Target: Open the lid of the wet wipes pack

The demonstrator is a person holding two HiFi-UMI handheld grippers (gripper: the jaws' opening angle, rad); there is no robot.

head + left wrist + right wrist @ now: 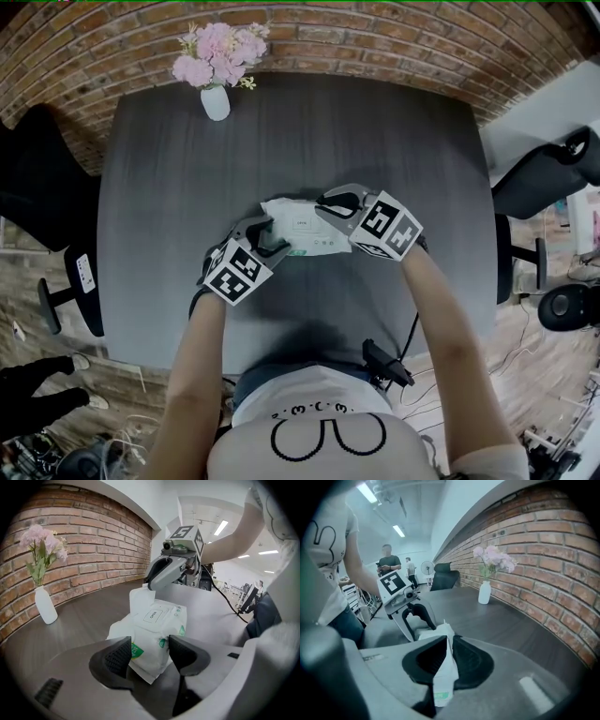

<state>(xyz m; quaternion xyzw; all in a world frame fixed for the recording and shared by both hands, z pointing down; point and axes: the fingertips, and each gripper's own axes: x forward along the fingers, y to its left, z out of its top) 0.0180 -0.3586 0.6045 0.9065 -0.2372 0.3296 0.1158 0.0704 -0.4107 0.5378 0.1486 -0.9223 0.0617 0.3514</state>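
Wet wipes pack [298, 230] sat frame-centre on the table [187, 178]. Soft, light, slippery film, I judged. Left gripper [149, 653] clamped its lower-left end, right gripper [449, 660] pinched the end flap. Lid tab [152, 616] lay flat: grab there.

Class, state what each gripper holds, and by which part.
Both hold the wet wipes pack: left gripper clamps one end, right gripper pinches the opposite end's thin sealed flap.

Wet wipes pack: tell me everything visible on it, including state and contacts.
The wet wipes pack is a soft white plastic pouch with green marks and a rectangular lid labelled OPEN on top, flat and shut. It lies on the dark table. The left gripper clamps one end; the right gripper pinches the thin seam at the other, which is turned up.
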